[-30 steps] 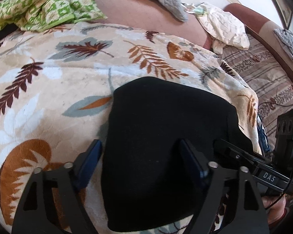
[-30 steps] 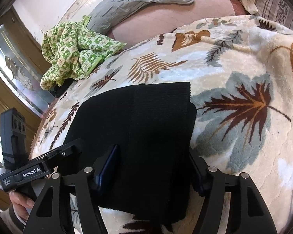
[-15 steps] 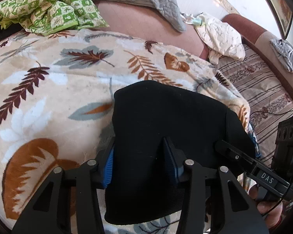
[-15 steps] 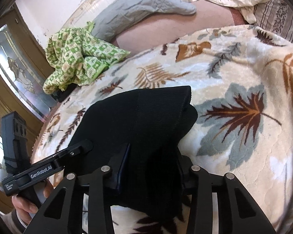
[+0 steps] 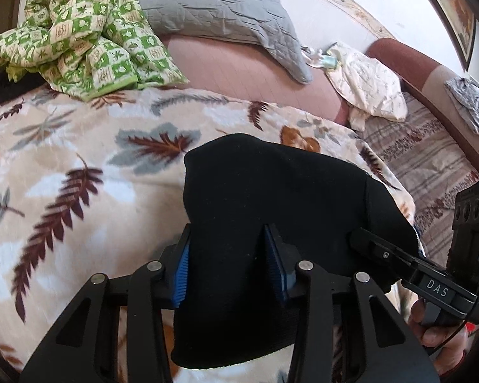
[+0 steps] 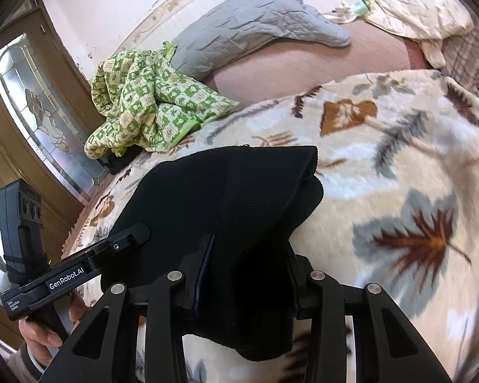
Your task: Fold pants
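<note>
bed: cream leaf-print fleece blanket (image 5: pixel 79 191) | on it: folded black knit pants (image 5: pixel 271 198), near edge raised | left gripper (image 5: pixel 228 266), right gripper (image 6: pixel 246 271) just closed, both clamped on that edge | step: final fold | next: carry edge over evenly to far edge

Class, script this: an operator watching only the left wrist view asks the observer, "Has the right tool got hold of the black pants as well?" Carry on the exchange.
Observer: Yes. The right tool has just closed its jaws on the near edge of the black pants, with fabric pinched between them.
Operator: Which part is it holding?
Observer: A ribbed band, seemingly the waistband, runs up from that grip.
Operator: What lies past the leaf-patterned blanket?
Observer: A wooden door with patterned glass.
</note>
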### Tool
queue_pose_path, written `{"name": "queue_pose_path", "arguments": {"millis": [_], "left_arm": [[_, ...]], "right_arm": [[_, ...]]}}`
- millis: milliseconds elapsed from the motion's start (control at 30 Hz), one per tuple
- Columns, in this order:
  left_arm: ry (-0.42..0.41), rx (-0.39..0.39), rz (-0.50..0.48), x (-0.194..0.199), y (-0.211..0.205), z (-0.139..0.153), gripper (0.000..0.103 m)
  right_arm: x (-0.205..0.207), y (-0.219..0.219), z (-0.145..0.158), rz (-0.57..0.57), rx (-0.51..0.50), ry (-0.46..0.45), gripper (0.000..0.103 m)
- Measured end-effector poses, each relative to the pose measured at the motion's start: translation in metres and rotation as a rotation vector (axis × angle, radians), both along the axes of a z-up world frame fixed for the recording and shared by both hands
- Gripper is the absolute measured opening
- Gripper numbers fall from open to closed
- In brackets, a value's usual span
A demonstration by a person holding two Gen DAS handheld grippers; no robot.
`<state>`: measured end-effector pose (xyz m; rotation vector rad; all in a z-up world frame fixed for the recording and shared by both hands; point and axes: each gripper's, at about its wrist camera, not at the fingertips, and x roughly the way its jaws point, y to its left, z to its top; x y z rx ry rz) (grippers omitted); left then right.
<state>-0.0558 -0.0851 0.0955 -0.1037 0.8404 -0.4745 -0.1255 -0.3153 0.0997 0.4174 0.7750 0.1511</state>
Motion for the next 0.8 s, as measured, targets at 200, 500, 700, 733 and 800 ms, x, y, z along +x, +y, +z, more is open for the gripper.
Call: {"name": "queue_pose_path", "arguments": {"millis": [200,500,700,733,800], "left_arm": [[0.017,0.049,0.026,0.039,-0.007,-0.014,0.040],[0.097,0.111,0.014,0.063,-0.013,-0.051,0.052],[0.108,0.127,0.063,0.060,0.002,-0.047,0.070],[0.101,0.127,0.077,0.058,0.005,-0.044,0.070],[0.082,0.135,0.098,0.054,0.008,-0.038,0.070]], "right_arm": [[0.049,-0.004,-0.013,-0.003,0.003,0.029,0.038],[0.083,-0.013,-0.060,-0.008,-0.020,0.148,0.051],[0.060,-0.015,-0.031,-0.048,-0.154,0.094,0.055],[0.058,-0.012,-0.024,-0.049,-0.191,0.082,0.055],[0.055,-0.005,-0.011,-0.033,-0.223,0.062,0.054]]}}
